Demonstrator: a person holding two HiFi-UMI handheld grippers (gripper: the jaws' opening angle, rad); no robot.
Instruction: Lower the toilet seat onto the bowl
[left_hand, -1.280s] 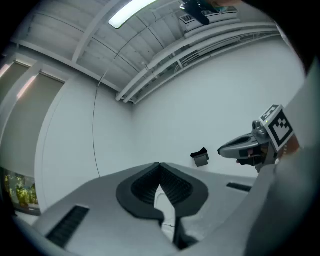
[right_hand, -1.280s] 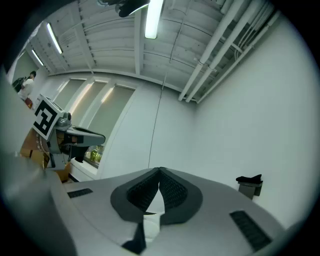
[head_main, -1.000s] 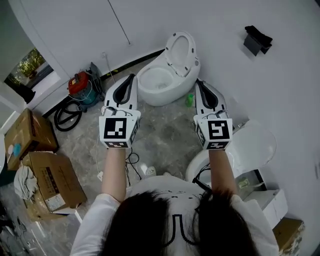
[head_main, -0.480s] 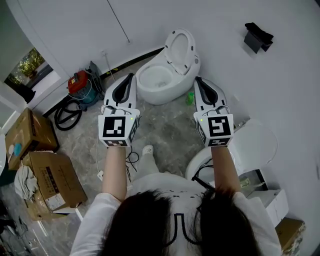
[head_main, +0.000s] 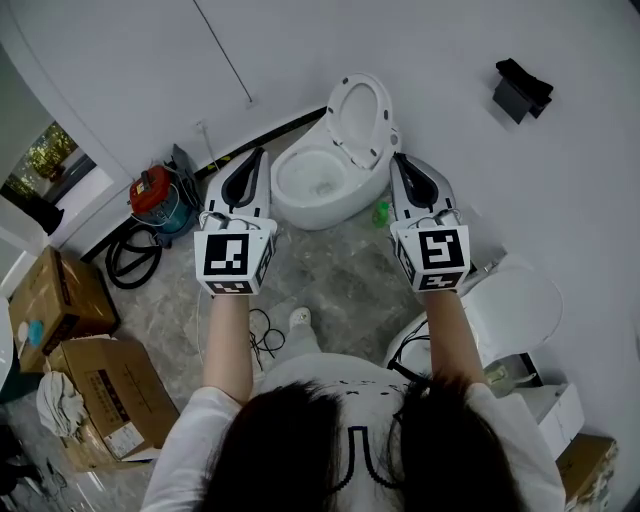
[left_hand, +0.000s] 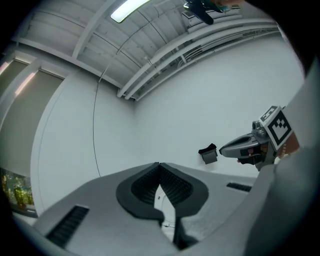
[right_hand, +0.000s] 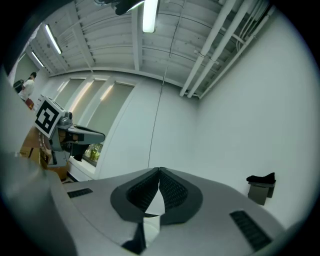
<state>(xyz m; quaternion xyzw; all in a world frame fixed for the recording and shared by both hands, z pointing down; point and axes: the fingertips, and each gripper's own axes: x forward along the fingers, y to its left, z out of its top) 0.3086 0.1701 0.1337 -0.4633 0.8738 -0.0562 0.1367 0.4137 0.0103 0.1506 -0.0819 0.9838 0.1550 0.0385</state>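
Note:
A white toilet stands on the floor by the wall, its bowl (head_main: 312, 182) uncovered and its seat (head_main: 362, 112) raised upright against the back. My left gripper (head_main: 262, 156) is held up in the air at the bowl's left, shut and empty. My right gripper (head_main: 399, 160) hangs at the bowl's right, beside the raised seat, also shut with nothing in it. Neither touches the toilet. In the left gripper view the jaws (left_hand: 159, 164) meet, pointing at the bare wall. In the right gripper view the jaws (right_hand: 159, 170) meet the same way.
A second white toilet (head_main: 512, 310) stands at the right, close to my right arm. A green bottle (head_main: 381, 212) sits on the floor beside the bowl. A red vacuum cleaner (head_main: 153, 190), cardboard boxes (head_main: 105, 385) and loose cables (head_main: 262, 335) lie at the left. A black holder (head_main: 520, 88) hangs on the wall.
Both grippers have come closer to the toilet, which now lies between their tips. A foot has stepped forward below. The jaws have stayed shut.

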